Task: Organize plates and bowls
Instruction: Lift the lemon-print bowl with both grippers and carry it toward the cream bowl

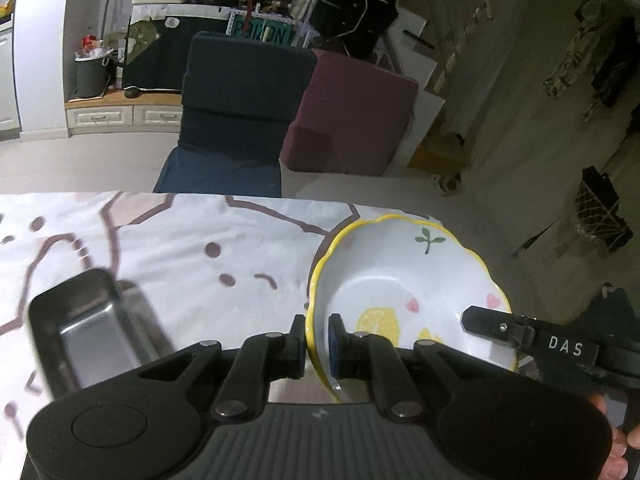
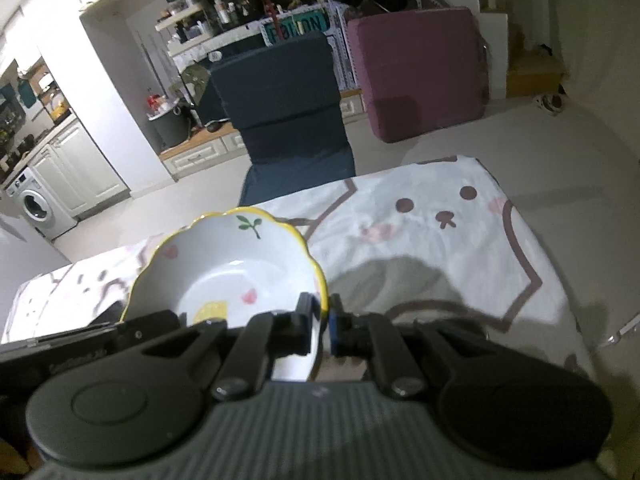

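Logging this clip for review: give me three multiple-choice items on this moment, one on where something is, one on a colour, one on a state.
1. Where does the dark metal tray lie in the left wrist view?
A. On the cloth, left of the bowl
B. Inside the bowl
C. On the blue chair

2. What colour is the bowl's wavy rim?
A. Red
B. Yellow
C. Black

3. How is the bowl held?
A. By neither gripper
B. By the left gripper only
C. By both, one on each side of the rim

Answers:
1 A: the tray sits on the patterned cloth to the left of the bowl.
2 B: a yellow edge runs all round the white bowl.
3 C: the left gripper is shut on the rim's left side, and the right gripper on its right side.
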